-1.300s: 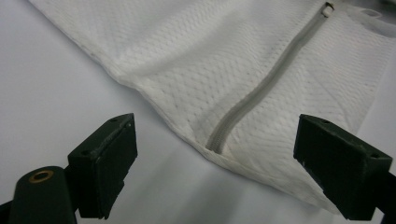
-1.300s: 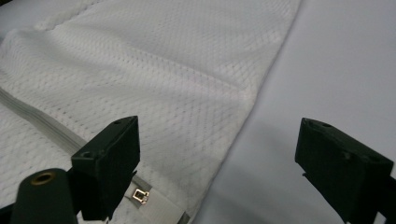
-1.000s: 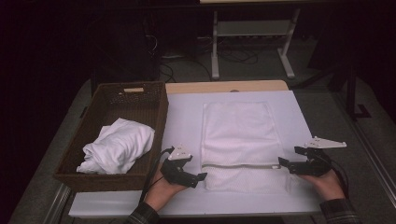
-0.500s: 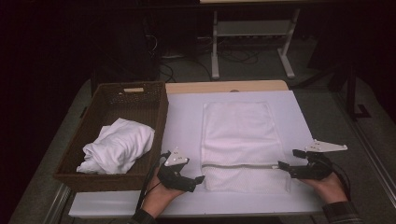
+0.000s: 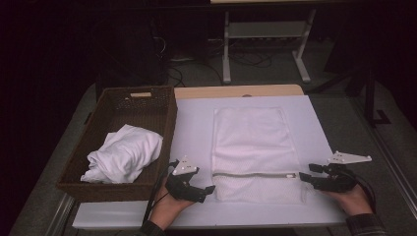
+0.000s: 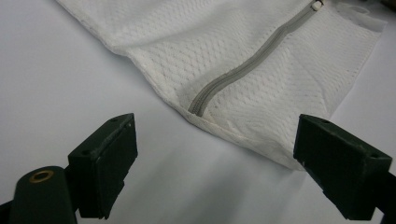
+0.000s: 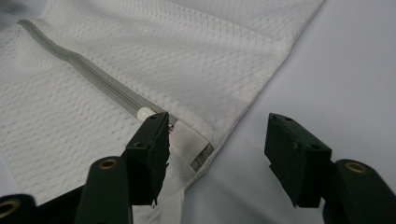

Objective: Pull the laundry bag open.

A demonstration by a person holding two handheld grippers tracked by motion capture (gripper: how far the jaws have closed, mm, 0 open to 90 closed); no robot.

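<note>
A white mesh bag (image 5: 253,142) lies flat on the white table top (image 5: 194,128), with a grey zipper (image 5: 255,174) running across its near end. My left gripper (image 5: 205,186) sits by the bag's near left corner. Its jaws stand open wide, and ahead of them lie the bag's corner (image 6: 261,60) and the zipper's end (image 6: 201,100). My right gripper (image 5: 309,173) is at the bag's right edge. Its jaws have just been closing, and the white pull tab (image 7: 184,144) lies between them with a gap left on one side, beside the zipper (image 7: 93,74).
A dark wicker basket (image 5: 164,118) stands to the left of the bag and holds a crumpled white cloth (image 5: 125,152). A strip of wooden table (image 5: 236,91) shows behind the white top. A metal stand (image 5: 265,29) and cables are on the floor beyond.
The right gripper's jaws have drawn closer together at the bag's right edge. Both hands have stayed almost where they were.
</note>
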